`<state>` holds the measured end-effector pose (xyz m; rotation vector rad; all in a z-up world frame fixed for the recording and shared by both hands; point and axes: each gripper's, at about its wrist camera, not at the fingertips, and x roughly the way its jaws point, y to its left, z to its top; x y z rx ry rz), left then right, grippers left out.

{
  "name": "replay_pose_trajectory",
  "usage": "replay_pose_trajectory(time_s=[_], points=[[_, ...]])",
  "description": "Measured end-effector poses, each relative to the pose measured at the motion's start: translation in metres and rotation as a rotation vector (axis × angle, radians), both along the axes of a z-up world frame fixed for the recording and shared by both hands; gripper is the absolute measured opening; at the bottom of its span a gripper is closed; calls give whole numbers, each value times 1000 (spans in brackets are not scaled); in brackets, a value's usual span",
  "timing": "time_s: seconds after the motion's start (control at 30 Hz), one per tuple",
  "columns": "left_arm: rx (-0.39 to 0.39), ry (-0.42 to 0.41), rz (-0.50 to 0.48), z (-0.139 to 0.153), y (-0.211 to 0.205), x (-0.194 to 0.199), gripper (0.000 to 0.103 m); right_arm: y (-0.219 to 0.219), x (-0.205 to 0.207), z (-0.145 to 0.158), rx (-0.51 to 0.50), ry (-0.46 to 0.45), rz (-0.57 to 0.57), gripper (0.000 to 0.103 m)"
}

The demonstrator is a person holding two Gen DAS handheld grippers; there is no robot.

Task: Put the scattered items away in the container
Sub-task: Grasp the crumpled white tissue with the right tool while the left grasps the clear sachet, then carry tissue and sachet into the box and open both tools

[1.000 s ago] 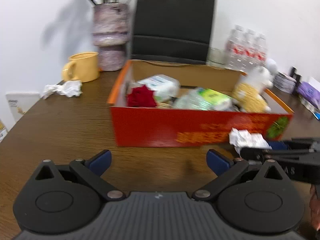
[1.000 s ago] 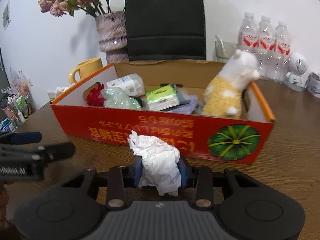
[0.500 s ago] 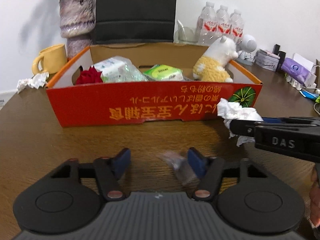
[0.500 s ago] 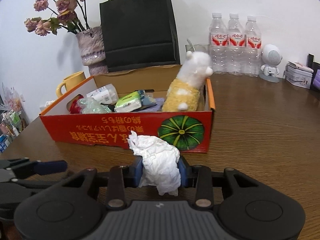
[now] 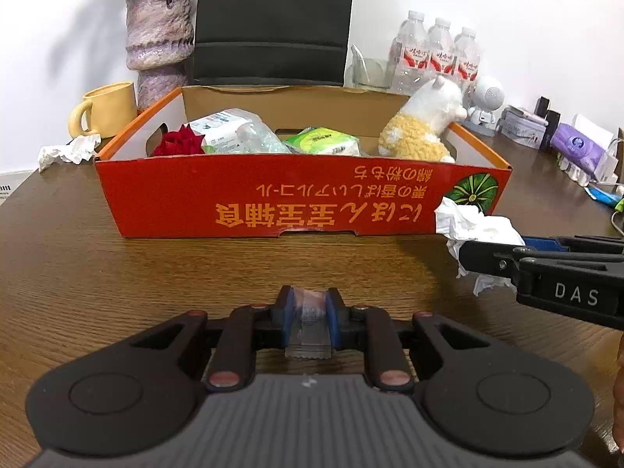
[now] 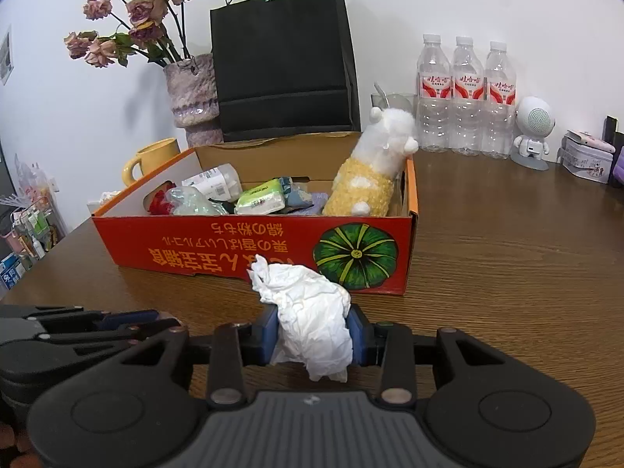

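Nearest to us in the left wrist view, our left gripper (image 5: 309,318) has its blue pads pressed together on a small clear plastic wrapper (image 5: 308,331), which hangs a little below the pads above the wooden table (image 5: 156,280). In the right wrist view, our right gripper (image 6: 312,331) is clamped on a crumpled white tissue (image 6: 308,323) that bulges above and below the pads. From the left wrist view, that same tissue shows off to the right, in front of the red box's near right corner.

Beyond both grippers stands the red cardboard box (image 5: 234,199), open at the top, with orange lettering and a green pumpkin picture on its near wall. Inside it we see a red fabric rose (image 5: 178,145) at the left end, a clear plastic packet (image 5: 234,132) beside it, a green tissue pack (image 5: 323,145) near the middle, and a white and yellow plush toy (image 5: 425,126) leaning at the right end.

Left of the box, by the table's left edge, lies another crumpled tissue (image 5: 68,151), outside the box, with a yellow mug (image 5: 103,109) just behind it. Behind the box, along the table's far edge, stand a mottled vase (image 5: 160,43) of dried flowers, a black paper bag (image 6: 284,58) and three water bottles (image 6: 464,97).
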<state>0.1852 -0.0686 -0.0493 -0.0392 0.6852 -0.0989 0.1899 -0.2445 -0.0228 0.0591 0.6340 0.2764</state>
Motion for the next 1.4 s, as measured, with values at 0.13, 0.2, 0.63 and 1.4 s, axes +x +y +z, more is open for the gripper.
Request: replay_pose_trajectory(time_s=[0.13, 0.2, 0.63, 1.4], points=[[-28, -28, 0, 5, 8, -7, 18, 1, -2, 1, -3, -6, 2, 36], [-57, -43, -10, 11, 14, -12, 18, 1, -4, 2, -2, -11, 6, 36], [-53, -265, -66, 95, 51, -6, 18, 5, 3, 69, 28, -168, 26, 36], [-16, -120, 37, 53, 62, 149, 18, 52, 162, 26, -50, 2, -52, 37]])
